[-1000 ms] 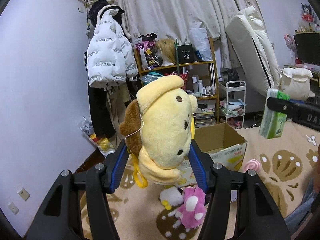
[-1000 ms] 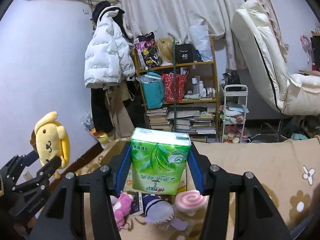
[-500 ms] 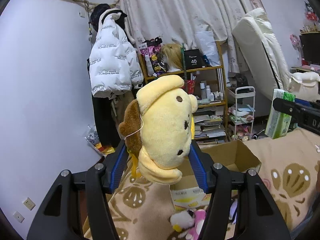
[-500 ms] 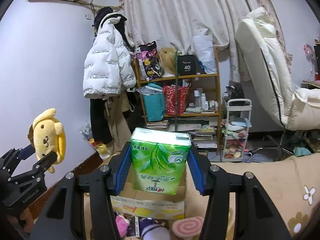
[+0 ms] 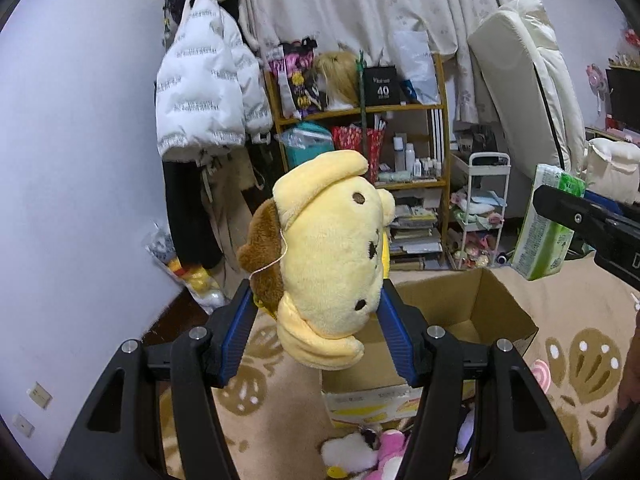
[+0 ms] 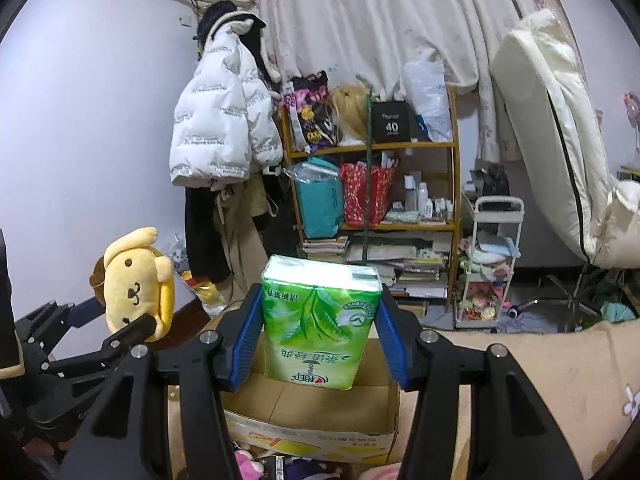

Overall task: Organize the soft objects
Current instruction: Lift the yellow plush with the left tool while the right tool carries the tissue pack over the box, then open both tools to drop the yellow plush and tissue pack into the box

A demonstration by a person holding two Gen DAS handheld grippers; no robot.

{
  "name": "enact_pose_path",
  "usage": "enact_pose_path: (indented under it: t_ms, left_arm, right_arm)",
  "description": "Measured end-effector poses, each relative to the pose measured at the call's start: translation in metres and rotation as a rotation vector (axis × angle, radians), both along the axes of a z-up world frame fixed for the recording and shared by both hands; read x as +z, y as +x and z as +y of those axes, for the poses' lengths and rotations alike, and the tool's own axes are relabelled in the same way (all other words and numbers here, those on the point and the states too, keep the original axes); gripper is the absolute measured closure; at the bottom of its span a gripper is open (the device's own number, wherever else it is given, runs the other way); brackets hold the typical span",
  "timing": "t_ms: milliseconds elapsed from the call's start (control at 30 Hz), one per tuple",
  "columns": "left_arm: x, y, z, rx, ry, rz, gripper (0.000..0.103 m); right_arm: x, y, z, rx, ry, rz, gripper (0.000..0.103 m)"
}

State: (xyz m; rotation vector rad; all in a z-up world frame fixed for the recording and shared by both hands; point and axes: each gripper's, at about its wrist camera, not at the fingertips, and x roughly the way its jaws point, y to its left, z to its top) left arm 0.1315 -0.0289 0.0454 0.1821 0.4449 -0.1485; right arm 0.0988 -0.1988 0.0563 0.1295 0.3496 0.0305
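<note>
My left gripper (image 5: pixel 320 312) is shut on a yellow dog plush with a brown cap (image 5: pixel 328 256) and holds it in the air above the near left part of an open cardboard box (image 5: pixel 488 308). My right gripper (image 6: pixel 318 320) is shut on a green pack of tissues (image 6: pixel 320 316) and holds it over the same box (image 6: pixel 312 436). The plush (image 6: pixel 134 280) and left gripper (image 6: pixel 100 320) show at the left of the right wrist view. The tissue pack (image 5: pixel 546 224) shows at the right of the left wrist view.
Several small plush toys (image 5: pixel 376 452) lie on the patterned beige rug (image 5: pixel 256 388) in front of the box. A cluttered wooden shelf (image 6: pixel 372 192), a hanging white puffer jacket (image 6: pixel 220 116), a small white cart (image 6: pixel 488 268) and a tilted white mattress (image 6: pixel 560 140) stand behind.
Both grippers have moved forward with their loads; the box has come closer and now lies under the plush and the tissue pack. The grips have not changed.
</note>
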Motion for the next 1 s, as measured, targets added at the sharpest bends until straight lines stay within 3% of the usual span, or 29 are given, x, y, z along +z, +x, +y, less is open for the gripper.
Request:
enact_pose_path:
  t_ms: [400, 633, 900, 1000]
  left_arm:
    - [-0.037, 0.028, -0.011, -0.074, -0.007, 0.11, 0.044]
    - [-0.059, 0.04, -0.013, -0.064, 0.017, 0.174, 0.042]
    - [-0.063, 0.032, -0.02, -0.087, 0.059, 0.155, 0.039]
    - [-0.062, 0.029, -0.02, -0.068, 0.078, 0.153, 0.033]
  right_arm:
    - [-0.062, 0.036, -0.017, -0.009, 0.051, 0.123, 0.046]
    - [-0.083, 0.048, -0.024, -0.021, 0.016, 0.172, 0.046]
    - [-0.09, 0.05, -0.033, -0.012, 0.067, 0.21, 0.046]
    - [-0.092, 0.05, -0.029, 0.018, 0.076, 0.234, 0.044]
